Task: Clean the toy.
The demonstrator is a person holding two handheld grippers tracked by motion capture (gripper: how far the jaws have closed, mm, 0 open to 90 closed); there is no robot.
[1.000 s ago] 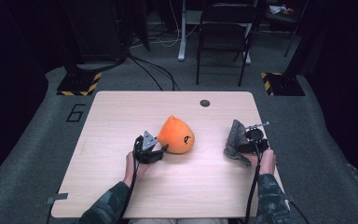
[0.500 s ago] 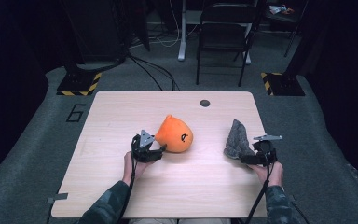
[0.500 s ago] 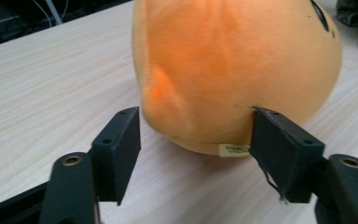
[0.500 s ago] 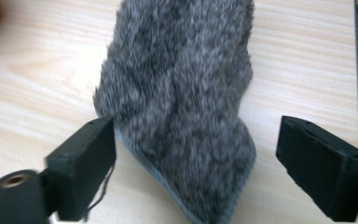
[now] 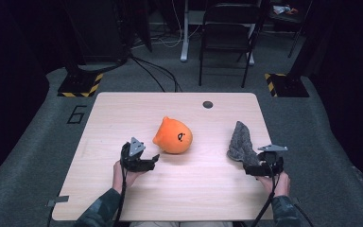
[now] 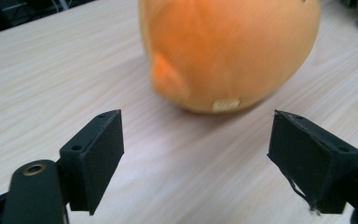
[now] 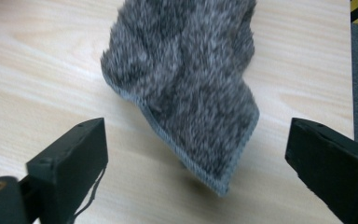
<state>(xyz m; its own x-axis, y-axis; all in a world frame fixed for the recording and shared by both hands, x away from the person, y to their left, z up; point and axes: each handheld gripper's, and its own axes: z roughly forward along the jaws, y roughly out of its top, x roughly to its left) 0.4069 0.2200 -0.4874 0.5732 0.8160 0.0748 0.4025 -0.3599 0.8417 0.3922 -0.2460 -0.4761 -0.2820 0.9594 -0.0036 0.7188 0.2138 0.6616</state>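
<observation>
My left gripper (image 5: pixel 144 163) sits on the near-left part of the table (image 5: pixel 123 109), jaws spread wide with nothing between them. In the left gripper view the plush (image 6: pixel 228 51) lies just beyond the jaw tips, not touching either jaw; bare wood shows between them. From the high view the plush (image 5: pixel 173 136) is an orange rounded toy near the table's middle, just far-right of my left gripper. A small tag shows on its underside edge in the left gripper view.

My right gripper (image 5: pixel 260 168) is near the table's right edge, toward the near side, jaws also wide apart and holding nothing. The cloth (image 7: pixel 186 84), grey and fuzzy with a stitched hem, reaches down between the jaw tips in the right gripper view; its near corner looks slightly lifted off the wood, casting a shadow. I cannot tell whether it touches either jaw. In the high view the cloth (image 5: pixel 240 144) lies just far of my right gripper, close to the right edge.

Open room: wide bare wood between plush and cloth, the whole far strip apart from a dark round hole (image 5: pixel 208 104), and the near centre between my hands.
</observation>
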